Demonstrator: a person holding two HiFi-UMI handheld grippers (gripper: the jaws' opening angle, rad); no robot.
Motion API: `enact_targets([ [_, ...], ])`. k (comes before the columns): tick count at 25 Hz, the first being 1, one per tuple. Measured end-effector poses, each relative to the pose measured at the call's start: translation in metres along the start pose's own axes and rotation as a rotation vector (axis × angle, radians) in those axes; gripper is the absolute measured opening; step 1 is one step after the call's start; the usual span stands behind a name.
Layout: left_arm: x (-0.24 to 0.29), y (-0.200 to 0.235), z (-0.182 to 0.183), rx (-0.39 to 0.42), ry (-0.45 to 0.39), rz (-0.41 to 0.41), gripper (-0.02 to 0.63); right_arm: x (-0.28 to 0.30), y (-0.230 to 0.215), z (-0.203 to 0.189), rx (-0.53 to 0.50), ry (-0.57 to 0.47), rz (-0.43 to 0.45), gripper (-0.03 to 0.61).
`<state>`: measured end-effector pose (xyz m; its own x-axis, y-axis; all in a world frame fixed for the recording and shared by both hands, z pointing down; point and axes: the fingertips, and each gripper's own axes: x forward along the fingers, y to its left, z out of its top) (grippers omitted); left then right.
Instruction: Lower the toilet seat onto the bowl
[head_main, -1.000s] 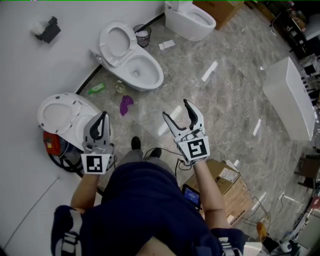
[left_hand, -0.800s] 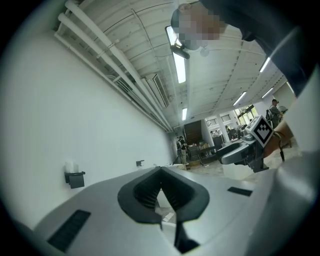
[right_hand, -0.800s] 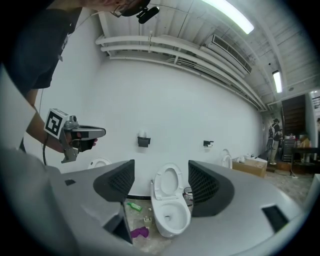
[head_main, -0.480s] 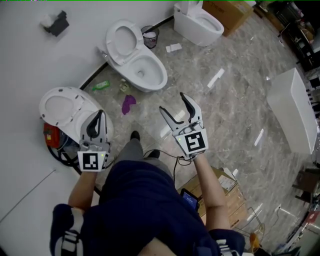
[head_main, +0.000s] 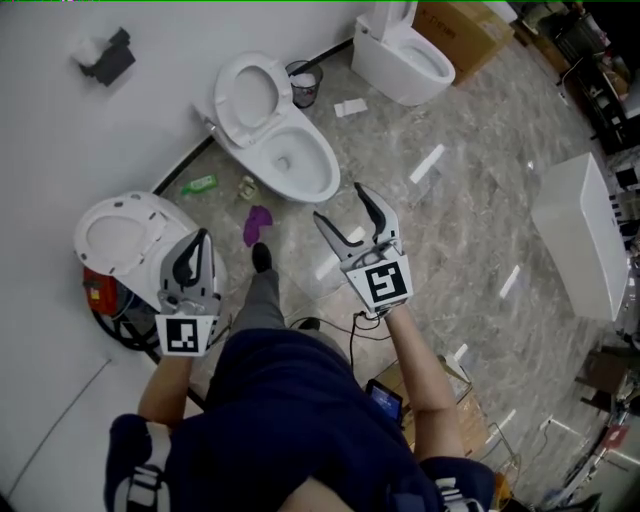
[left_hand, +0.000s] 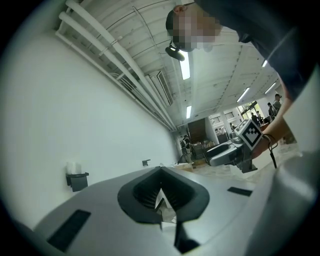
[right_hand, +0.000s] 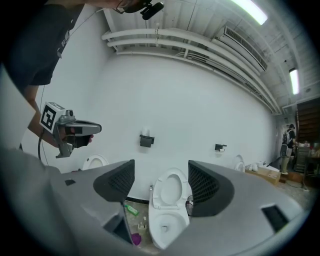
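toilet seat (head_main: 226, 100) stands raised over its bowl (head_main: 328, 168) at the floor's wall edge; right gripper (head_main: 342, 206) gapes empty, left gripper (head_main: 197, 250) is closed, empty.

Floor clutter left of the jaws of the right gripper (head_main: 340, 203): purple scrap (head_main: 256, 224), green bottle (head_main: 198, 184), small bottle (head_main: 247, 186). White strip (head_main: 428, 163) ahead-right. Waste bin (head_main: 304, 82) and paper scrap (head_main: 350, 107) well ahead. Cardboard box (head_main: 470, 28) far ahead-right. Black wall holder (head_main: 105, 58) far ahead-left.
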<state>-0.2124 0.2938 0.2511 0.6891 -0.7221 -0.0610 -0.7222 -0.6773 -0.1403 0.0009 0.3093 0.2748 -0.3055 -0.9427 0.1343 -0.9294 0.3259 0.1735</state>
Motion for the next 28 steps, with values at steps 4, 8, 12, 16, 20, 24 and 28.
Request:
enact_targets([
  [4,0.045,0.048,-0.013,0.002,0.013,-0.020,0.025,0.073,-0.020,0.002,0.010,-0.001,-0.017,0.347],
  [8,0.086,0.096,-0.025,0.028,0.024,-0.042,0.025,0.150,-0.038,-0.004,0.036,0.022,-0.026,0.347],
  [12,0.118,0.140,-0.037,0.018,0.036,-0.056,0.025,0.220,-0.053,-0.014,0.056,0.046,-0.028,0.347],
  [16,0.143,0.172,-0.046,0.030,0.052,-0.070,0.025,0.281,-0.064,-0.024,0.074,0.071,-0.018,0.347],
  [20,0.155,0.191,-0.052,0.036,0.067,-0.061,0.025,0.326,-0.066,-0.032,0.087,0.079,0.011,0.345],
  [24,0.159,0.204,-0.062,0.029,0.089,-0.028,0.025,0.364,-0.066,-0.047,0.111,0.095,0.046,0.345],
  [28,0.161,0.217,-0.071,0.012,0.116,0.031,0.025,0.398,-0.071,-0.061,0.165,0.108,0.083,0.345],
])
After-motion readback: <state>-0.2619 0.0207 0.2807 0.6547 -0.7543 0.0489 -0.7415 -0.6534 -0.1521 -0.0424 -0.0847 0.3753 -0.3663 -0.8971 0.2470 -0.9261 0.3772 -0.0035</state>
